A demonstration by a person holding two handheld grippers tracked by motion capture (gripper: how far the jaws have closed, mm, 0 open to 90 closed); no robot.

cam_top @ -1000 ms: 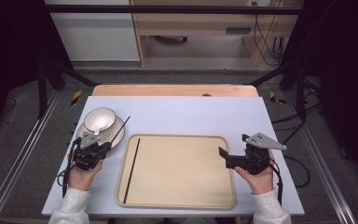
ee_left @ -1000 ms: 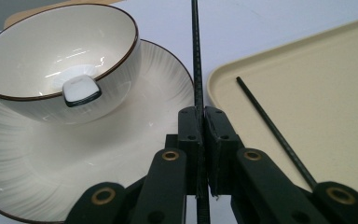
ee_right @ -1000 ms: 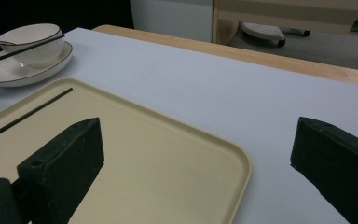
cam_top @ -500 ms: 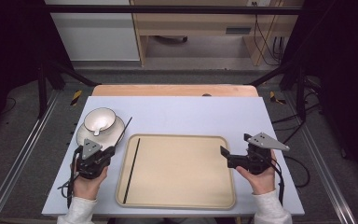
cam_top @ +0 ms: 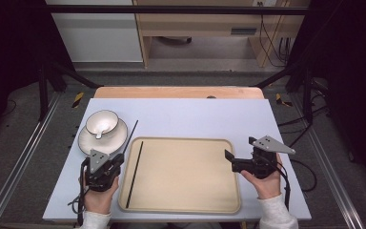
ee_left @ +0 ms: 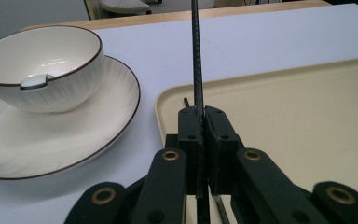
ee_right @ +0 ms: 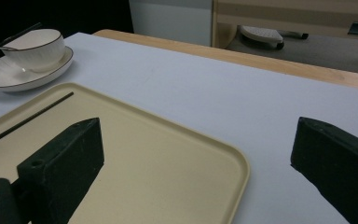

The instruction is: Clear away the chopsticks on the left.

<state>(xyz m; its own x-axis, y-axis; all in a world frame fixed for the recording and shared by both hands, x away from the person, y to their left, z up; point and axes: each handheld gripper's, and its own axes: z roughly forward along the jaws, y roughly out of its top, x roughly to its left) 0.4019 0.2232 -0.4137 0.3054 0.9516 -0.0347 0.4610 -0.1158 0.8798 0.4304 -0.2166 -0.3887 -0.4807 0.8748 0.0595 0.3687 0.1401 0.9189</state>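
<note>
Gripping one thin black chopstick (ee_left: 196,56), the left gripper (cam_top: 110,164) sits just off the near left corner of the tan tray (cam_top: 186,210), its jaws clenched flat on the stick's lower end. In the left gripper view the stick rises straight from between the closed pads and runs out over the tray's left rim toward the pale tabletop (cam_top: 195,114). Its mate, a second chopstick (cam_top: 134,174), lies flat inside the tray along the left wall, parallel to that wall.

On the tray's right side, the right gripper (cam_top: 229,160) rests on the table just outside the right rim, jaws spread wide with nothing between them; in the right gripper view the tray's near right corner shows in the gap.

Farther out, beyond the tray's far left corner, a white bowl (cam_top: 102,122) with a dark rim stands on a ribbed white plate (cam_top: 88,143), a spoon (cam_top: 98,134) leaning inside the bowl.

By my judgement, the step in hand is carrying the held stick to join its mate. Next it calls for swinging the stick rightward over the rim, lowering it level beside the lying one, then releasing without nudging the first out of line.
</note>
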